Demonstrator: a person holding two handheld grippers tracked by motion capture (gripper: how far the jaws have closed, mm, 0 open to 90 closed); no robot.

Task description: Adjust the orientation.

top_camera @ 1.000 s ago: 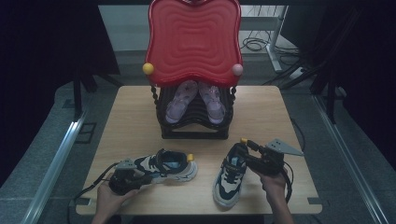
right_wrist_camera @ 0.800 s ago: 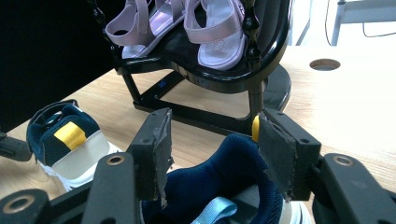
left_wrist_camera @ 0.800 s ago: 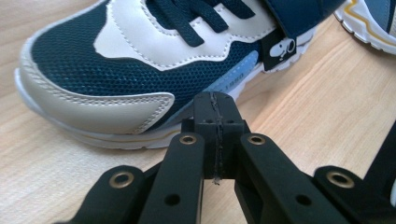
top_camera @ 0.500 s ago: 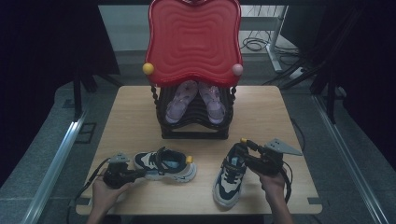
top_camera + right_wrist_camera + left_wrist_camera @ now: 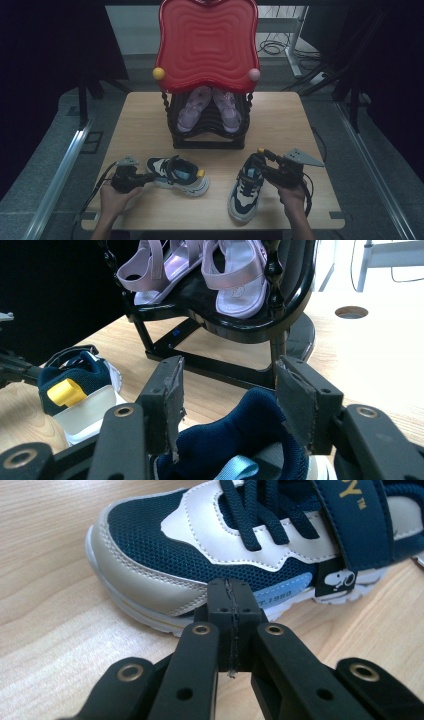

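Pale wooden tabletop [image 5: 280, 125] — the navy-and-white strapped sneaker [image 5: 246, 187] lies toe toward six o'clock, heel collar between the right gripper's [image 5: 260, 156] spread jaws, pads not visibly pressing. Left gripper [image 5: 231, 605], jaws closed on nothing, points at the other navy sneaker's [image 5: 225, 545] toe.

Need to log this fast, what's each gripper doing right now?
Left gripper: closed, empty, at the left sneaker's toe.
Right gripper: fingers open, either side of the right sneaker's heel collar.

Wooden bench [image 5: 295, 117], black rack [image 5: 207, 137] at far edge, two navy sneakers [image 5: 178, 175] [image 5: 246, 189] near front edge
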